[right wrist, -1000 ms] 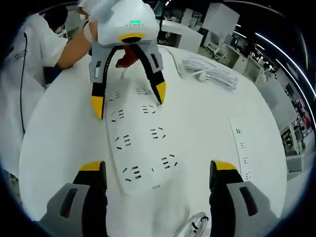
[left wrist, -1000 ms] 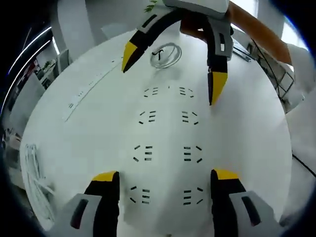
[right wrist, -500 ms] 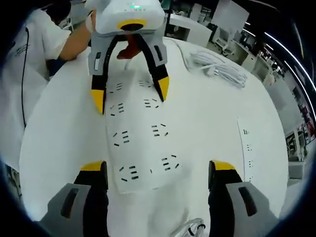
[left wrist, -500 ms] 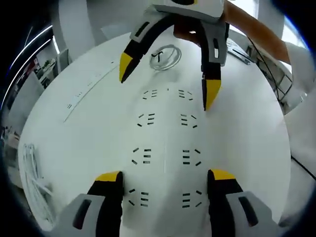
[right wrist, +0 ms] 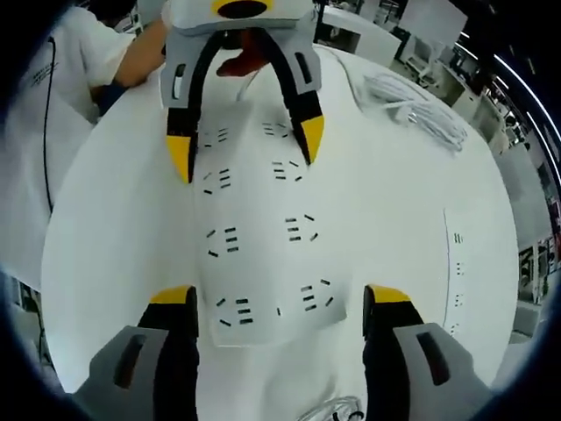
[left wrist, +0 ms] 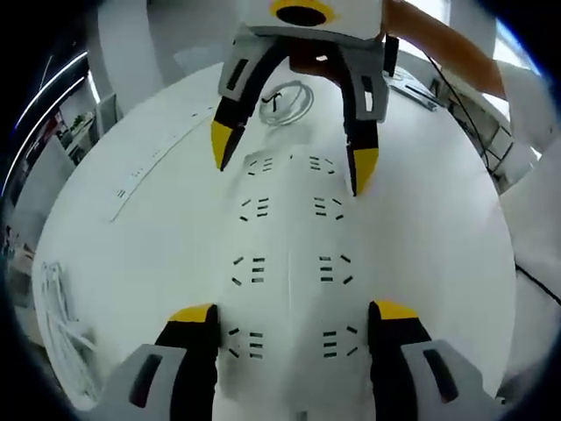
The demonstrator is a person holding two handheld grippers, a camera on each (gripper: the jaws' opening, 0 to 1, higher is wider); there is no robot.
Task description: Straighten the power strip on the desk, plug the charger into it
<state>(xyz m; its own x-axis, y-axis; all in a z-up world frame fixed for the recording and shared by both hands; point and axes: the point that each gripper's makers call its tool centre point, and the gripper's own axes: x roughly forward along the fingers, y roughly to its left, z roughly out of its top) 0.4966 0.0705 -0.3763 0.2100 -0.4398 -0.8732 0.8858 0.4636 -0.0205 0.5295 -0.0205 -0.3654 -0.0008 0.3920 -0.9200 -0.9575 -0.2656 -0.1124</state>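
Now both tools wide open, left tool (left wrist: 292, 320) and right tool (right wrist: 280, 303) straddling opposite ends of power strip (left wrist: 289, 254)

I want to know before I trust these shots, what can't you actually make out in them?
- Charger: I cannot pick one out on the desk in either view.
- Power strip near end: left gripper view, cut off at the bottom edge.
- Grip: both grippers, left and right, straddle the strip; whether the pads touch its sides is unclear.
- Coiled cable: left gripper view, partly behind the right gripper.

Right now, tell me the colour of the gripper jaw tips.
Yellow tips on black jaws, clearest in the left gripper view on the right gripper.
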